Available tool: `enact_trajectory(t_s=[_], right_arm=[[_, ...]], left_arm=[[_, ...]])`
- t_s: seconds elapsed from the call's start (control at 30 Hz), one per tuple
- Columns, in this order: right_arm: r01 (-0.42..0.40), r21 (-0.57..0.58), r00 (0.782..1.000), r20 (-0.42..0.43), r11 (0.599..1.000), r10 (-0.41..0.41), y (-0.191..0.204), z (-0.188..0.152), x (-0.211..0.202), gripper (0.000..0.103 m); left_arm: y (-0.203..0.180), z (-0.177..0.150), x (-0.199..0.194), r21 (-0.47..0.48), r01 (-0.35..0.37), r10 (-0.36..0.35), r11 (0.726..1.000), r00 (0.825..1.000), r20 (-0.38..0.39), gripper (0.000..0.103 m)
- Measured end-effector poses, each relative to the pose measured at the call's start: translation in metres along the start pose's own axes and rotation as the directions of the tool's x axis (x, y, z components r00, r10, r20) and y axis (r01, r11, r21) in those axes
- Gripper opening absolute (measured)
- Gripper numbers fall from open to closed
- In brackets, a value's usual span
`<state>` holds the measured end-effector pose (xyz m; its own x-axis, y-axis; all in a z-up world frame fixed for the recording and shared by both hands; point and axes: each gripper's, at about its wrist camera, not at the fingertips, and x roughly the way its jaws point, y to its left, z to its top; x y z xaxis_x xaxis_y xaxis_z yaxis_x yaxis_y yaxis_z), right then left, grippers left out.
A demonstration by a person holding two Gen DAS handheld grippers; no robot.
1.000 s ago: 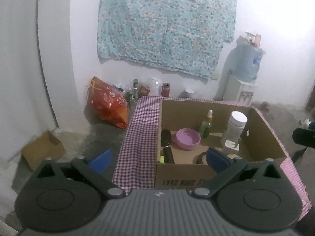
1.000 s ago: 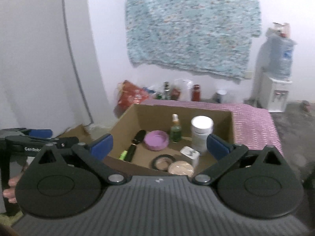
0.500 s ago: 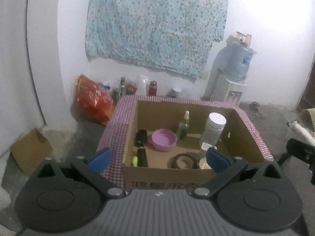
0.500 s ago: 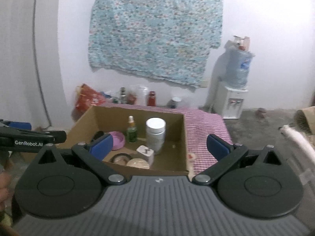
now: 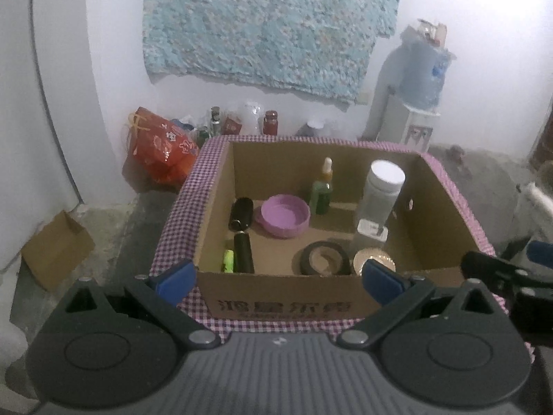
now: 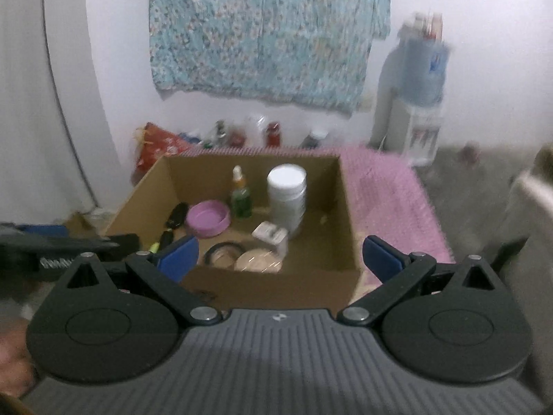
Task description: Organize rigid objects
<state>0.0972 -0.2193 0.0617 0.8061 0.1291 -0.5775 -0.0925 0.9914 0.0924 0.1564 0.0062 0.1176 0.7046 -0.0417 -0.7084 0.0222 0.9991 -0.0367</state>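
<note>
Beneath a floral cloth (image 5: pixel 269 24), checked fabric (image 5: pixel 179 221) (purple-white) underlies the carton (image 5: pixel 283 306).

Back wall and floor clutter.
Pale blue floral cloth (image 5: pixel 269 24) hangs on white wall; white water dispenser with blue bottle (image 5: pixel 420 93) at right; red printed plastic bag (image 5: pixel 160 148) beside small jars (image 5: pixel 270 121); small brown cardboard box (image 5: pixel 55 249) on floor left.

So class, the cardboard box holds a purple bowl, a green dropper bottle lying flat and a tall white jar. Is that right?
Not quite. In the left wrist view the green dropper bottle stands upright, not flat, in the cardboard box, between the purple bowl and the tall white jar.
</note>
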Motion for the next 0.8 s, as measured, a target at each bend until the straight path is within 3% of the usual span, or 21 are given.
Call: enact_trajectory(t_s=[0.33, 0.8], right_arm=[[0.017, -0.004, 0.999, -0.046, 1.0, -0.017, -0.006, -0.005, 0.034, 0.101], [0.014, 0.033, 0.995, -0.097, 0.999, -0.011, -0.017, -0.016, 0.051, 0.101]], left_arm=[[-0.007, 0.004, 0.016, 0.027, -0.029, 0.03, 0.999, 0.999, -0.027, 0.103], [-0.013, -0.002, 0.017, 0.051, -0.035, 0.038, 0.998, 0.998, -0.051, 0.103]])
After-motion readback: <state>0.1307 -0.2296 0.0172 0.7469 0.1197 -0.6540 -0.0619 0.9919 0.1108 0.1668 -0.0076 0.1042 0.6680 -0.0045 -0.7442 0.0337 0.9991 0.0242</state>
